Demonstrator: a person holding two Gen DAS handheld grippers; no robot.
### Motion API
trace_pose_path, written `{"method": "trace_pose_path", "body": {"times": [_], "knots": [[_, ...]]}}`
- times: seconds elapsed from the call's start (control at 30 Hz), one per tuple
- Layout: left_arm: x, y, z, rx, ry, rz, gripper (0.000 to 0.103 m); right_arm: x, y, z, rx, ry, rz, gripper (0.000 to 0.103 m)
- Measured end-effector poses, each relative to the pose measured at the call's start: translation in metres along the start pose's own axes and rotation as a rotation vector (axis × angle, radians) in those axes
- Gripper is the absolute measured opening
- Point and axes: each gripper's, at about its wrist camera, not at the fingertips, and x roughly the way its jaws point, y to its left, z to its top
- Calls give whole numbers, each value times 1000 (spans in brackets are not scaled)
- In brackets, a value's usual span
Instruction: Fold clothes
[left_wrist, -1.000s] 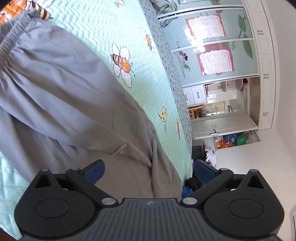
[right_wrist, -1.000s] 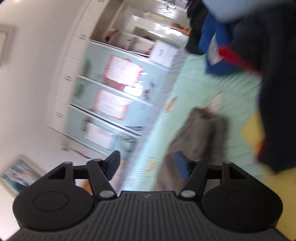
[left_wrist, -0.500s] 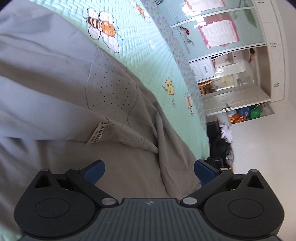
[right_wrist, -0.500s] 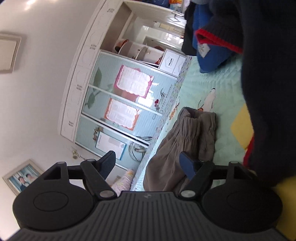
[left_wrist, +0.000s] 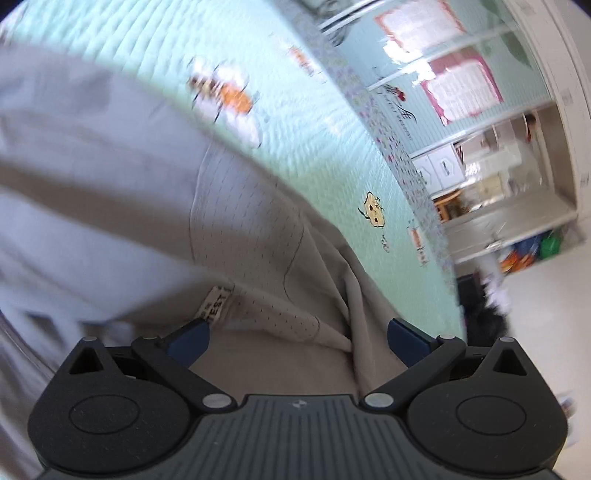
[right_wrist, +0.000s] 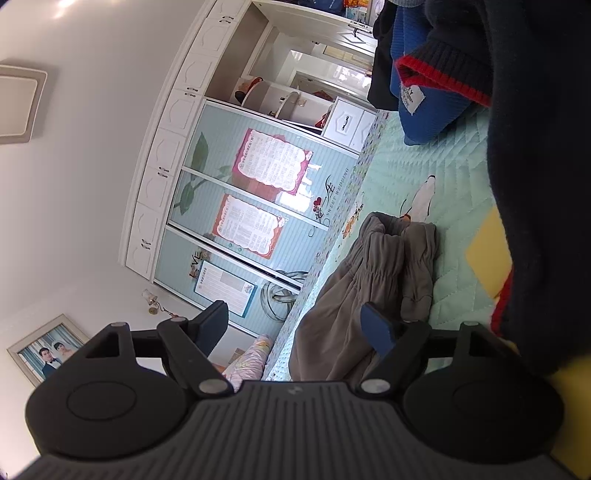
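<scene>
Grey trousers (left_wrist: 122, 206) lie spread on a mint quilted bedspread (left_wrist: 317, 155) with bee prints. In the left wrist view my left gripper (left_wrist: 297, 338) hovers open just over the crumpled fabric near a mesh pocket lining and a white label (left_wrist: 217, 303); nothing sits between its pads. In the right wrist view the same trousers (right_wrist: 373, 280) show with their elastic waistband bunched. My right gripper (right_wrist: 299, 323) points level along the bed, its jaws opening, with only air and background between them.
A dark navy knit with red trim (right_wrist: 532, 155) and a blue garment (right_wrist: 428, 110) hang close on the right of the right wrist view. A yellow patch (right_wrist: 487, 254) lies on the bed. Sliding wardrobe doors (right_wrist: 251, 206) stand beyond the bed's edge.
The left gripper has slid along the trousers from the waistband end to the pocket lining and label, and rolled somewhat. The right gripper's jaws have widened and its view has steadied and dipped slightly.
</scene>
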Motion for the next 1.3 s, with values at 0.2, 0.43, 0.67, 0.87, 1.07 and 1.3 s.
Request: {"method": "trace_pose_path", "body": {"times": [0.2,0.43,0.67,0.87,1.07,1.3], "knots": [[-3,-25,-9,228,57,133,102,-2,3,0,-21,11,5,86],[-12,-75,-68,1305,-137,305,102,-5,1,0,-9,10,13,86],[8,-48,-85,1777,25,361,56,-6,10,1,-12,12,11,87],[14,-49,-65,1746,67,339,42,-6,14,1,-15,15,8,87],[28,-42,-64,1772,204,298,3,-6,12,0,-11,12,12,87],[-24,-54,-48,1693,161,104,0,-4,3,-1,-6,10,15,88]]}}
